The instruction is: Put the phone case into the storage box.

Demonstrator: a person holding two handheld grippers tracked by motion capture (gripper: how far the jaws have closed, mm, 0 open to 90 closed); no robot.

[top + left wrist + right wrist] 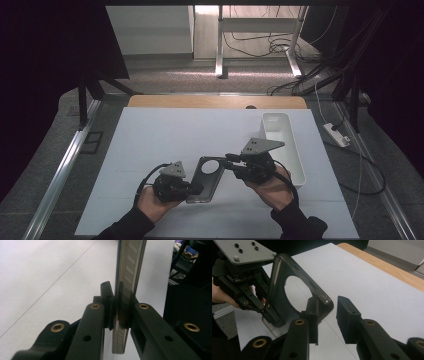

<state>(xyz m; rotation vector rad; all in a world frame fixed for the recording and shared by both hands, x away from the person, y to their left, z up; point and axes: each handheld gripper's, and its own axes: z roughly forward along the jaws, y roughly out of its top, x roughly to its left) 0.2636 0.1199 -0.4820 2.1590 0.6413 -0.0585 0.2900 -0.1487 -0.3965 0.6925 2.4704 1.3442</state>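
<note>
A dark translucent phone case [202, 184] with a large round camera hole is held above the white mat. My left gripper [194, 189] is shut on its near end; in the left gripper view the case [128, 275] stands edge-on, clamped between the jaws of this gripper [122, 308]. My right gripper [228, 161] is at the case's far end. In the right gripper view its jaws [328, 303] stand open, one on each side of the case's upper corner [323, 297]. The left gripper [263, 307] grips the case's far edge there.
A long white bin [295, 155] lies at the right side of the white mat [165, 135]. A strip of wooden table edge [215, 102] runs behind the mat. Cables and desk legs lie on the floor beyond.
</note>
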